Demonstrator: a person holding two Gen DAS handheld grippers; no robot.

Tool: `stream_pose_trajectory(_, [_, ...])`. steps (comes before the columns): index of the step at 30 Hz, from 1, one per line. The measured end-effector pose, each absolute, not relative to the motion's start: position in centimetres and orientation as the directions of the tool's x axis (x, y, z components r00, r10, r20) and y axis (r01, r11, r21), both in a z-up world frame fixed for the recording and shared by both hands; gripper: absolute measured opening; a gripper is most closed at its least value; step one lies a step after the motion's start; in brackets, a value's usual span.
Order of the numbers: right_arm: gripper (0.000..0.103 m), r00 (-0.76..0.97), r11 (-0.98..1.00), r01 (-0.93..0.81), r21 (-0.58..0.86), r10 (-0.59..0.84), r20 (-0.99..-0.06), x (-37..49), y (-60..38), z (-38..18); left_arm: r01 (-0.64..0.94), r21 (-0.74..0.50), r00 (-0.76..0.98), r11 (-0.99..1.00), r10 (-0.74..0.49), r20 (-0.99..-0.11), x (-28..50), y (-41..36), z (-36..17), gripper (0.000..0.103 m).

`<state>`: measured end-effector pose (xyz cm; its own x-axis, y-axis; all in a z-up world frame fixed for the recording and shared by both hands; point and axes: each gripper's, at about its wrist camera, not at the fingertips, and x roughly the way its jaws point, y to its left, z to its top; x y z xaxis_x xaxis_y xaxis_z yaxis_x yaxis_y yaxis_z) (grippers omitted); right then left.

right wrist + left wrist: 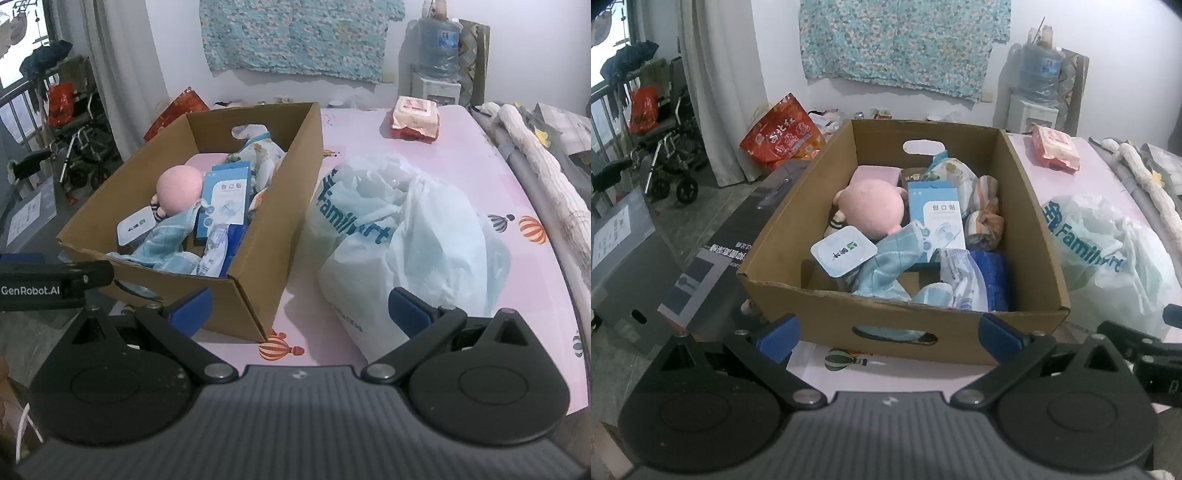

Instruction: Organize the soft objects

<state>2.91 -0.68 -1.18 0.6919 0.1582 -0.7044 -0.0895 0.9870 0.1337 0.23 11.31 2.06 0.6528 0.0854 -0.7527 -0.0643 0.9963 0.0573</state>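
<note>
A cardboard box (1027,206) (280,206) stands on the pink table. Inside lie a pink plush doll (870,208) (179,188), a light blue cloth (886,266) (166,243), a striped orange and grey cloth (986,210), a blue and white plaster box (940,221) (223,206), a small white tub (844,251) (136,224) and plastic packets (960,273). My left gripper (890,334) is open just before the box's near wall, holding nothing. My right gripper (299,308) is open above the table, between the box corner and a white plastic bag (406,236) (1108,247).
A pink wet-wipes pack (415,118) (1056,147) lies at the far side of the table (461,184). Rolled fabric (543,166) runs along the right edge. A red bag (783,133), a wheelchair (665,155) and flat cartons (701,258) are on the floor at left.
</note>
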Motion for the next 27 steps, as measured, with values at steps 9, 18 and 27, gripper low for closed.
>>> stream_pose_trajectory(9, [0.102,0.693,0.987,-0.084,0.135,0.155,-0.704,3.07,-0.95,-1.33,-0.061,0.057,0.648,0.996,0.083,-0.757,0.35,11.25,1.75,0.103])
stream_pose_trajectory(18, [0.102,0.689,0.987,-0.080,0.136,0.154,-0.708,3.09,-1.00,-1.40,-0.058,0.058,0.643,0.997,0.082,-0.761,0.30,11.13,1.59,0.103])
stream_pose_trajectory(27, [0.102,0.684,0.988,-0.079,0.134,0.152,-0.713,2.95,-1.03,-1.39,-0.053,0.057,0.633,0.997,0.078,-0.771,0.10,11.08,1.34,0.103])
